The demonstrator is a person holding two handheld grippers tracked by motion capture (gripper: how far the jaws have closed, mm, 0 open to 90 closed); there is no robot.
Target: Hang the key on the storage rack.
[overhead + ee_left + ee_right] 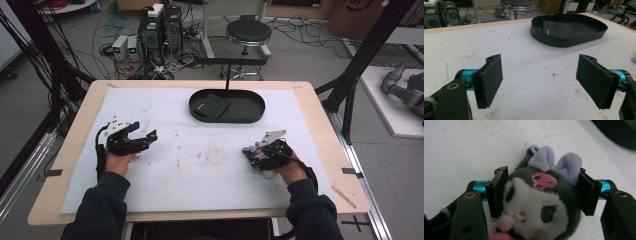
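Jaws on my right gripper [541, 192] are clamped on the cheeks of a small grey-and-white plush doll with a lilac bow and pink skull patch [536, 202], lower right of the high view, just over the white-padded worktop [200, 165]. I judge the side grip is meant to keep the soft head from slipping. My left gripper [539, 80] hovers at centre left, jaws wide and empty, probably on standby. At upper centre sits a black oval tray [255, 116] with a flat dark square pad [212, 105] in its left end.
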